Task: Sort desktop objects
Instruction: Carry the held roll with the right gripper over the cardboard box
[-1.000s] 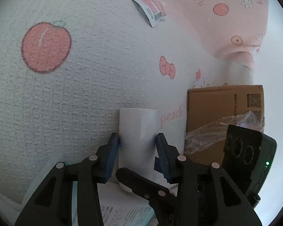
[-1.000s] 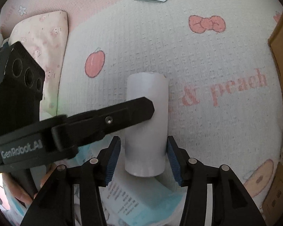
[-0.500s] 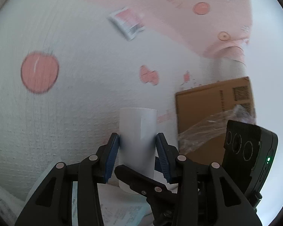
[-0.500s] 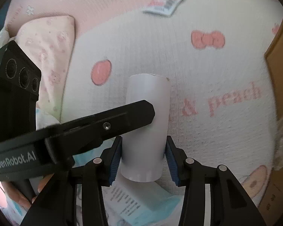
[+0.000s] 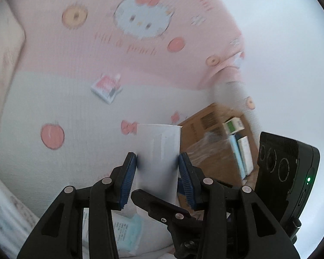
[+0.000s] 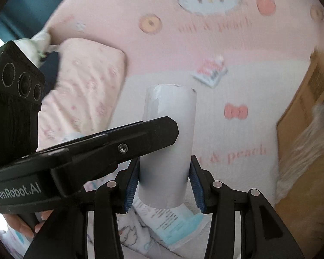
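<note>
A white paper tube (image 5: 159, 146) hangs above the peach-print blanket (image 5: 54, 99), held from two sides. My left gripper (image 5: 157, 179) is shut on it, its blue pads pressing the tube's lower part. In the right wrist view the same tube (image 6: 170, 116) stands upright between the pads of my right gripper (image 6: 164, 185), which is also shut on it. One black left finger (image 6: 118, 149) crosses in front of the tube there. The right gripper's camera body (image 5: 287, 168) shows at the right of the left wrist view.
A small red-and-white packet (image 5: 107, 87) lies on the blanket further off. An open cardboard box (image 5: 205, 133) with several small cartons and clear plastic sits to the right. A blue-and-white packet (image 6: 177, 222) lies below the tube. A pink pillow (image 6: 82, 90) is at the left.
Both grippers have risen with the tube between them. The blanket and the red-and-white packet now look farther away, and the inside of the cardboard box has come into view.
</note>
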### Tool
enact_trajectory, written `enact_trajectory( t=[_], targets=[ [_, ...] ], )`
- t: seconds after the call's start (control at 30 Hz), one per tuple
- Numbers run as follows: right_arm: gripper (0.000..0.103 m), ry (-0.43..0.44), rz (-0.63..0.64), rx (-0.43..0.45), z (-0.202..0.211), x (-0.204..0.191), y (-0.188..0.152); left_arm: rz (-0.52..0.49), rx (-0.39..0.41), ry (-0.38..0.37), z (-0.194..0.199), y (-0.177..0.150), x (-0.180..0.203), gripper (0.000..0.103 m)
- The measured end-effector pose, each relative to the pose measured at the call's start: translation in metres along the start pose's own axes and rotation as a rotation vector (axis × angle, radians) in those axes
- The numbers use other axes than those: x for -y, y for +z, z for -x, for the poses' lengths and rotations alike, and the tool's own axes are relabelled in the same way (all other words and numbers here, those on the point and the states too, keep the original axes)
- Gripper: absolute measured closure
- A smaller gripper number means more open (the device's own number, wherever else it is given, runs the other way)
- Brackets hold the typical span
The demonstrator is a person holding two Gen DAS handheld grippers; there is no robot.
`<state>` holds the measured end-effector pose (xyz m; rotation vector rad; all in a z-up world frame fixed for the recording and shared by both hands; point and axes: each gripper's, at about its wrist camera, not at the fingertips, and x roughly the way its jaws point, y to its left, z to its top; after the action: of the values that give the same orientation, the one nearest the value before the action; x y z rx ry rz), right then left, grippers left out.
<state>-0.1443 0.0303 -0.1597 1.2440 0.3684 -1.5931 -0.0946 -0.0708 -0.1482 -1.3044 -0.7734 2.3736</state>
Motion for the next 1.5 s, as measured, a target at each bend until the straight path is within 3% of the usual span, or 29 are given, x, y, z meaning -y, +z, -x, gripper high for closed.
enact_trajectory(
  t=[0.37,0.53,0.7,0.9,1.13,1.37,1.5],
  targets=[
    [0.061,-0.021,0.11,0.204,0.107,-0.03,0.005,-0.123,0.162,-0.005,0.063,0.017,0.074,0.058],
    [0.061,-0.033,0.139,0.279,0.142,-0.034,0.015,-0.204,0.213,0.002,0.076,0.026,0.105,0.058],
    [0.061,-0.027,0.145,0.332,0.166,-0.031,0.019,-0.219,0.246,-0.012,0.08,0.029,0.12,0.058],
    [0.061,-0.052,0.134,0.351,0.177,-0.014,0.018,-0.274,0.204,-0.018,0.06,0.032,0.145,0.058],
    [0.061,-0.113,0.045,0.353,0.192,0.033,0.007,-0.354,0.135,-0.048,0.014,0.027,0.187,0.059],
    [0.061,-0.184,-0.046,0.349,0.208,0.081,-0.008,-0.443,0.057,-0.097,-0.03,0.017,0.228,0.058],
    [0.061,-0.218,-0.077,0.335,0.217,0.102,-0.012,-0.435,0.021,-0.143,-0.046,0.016,0.241,0.058]
  ],
)
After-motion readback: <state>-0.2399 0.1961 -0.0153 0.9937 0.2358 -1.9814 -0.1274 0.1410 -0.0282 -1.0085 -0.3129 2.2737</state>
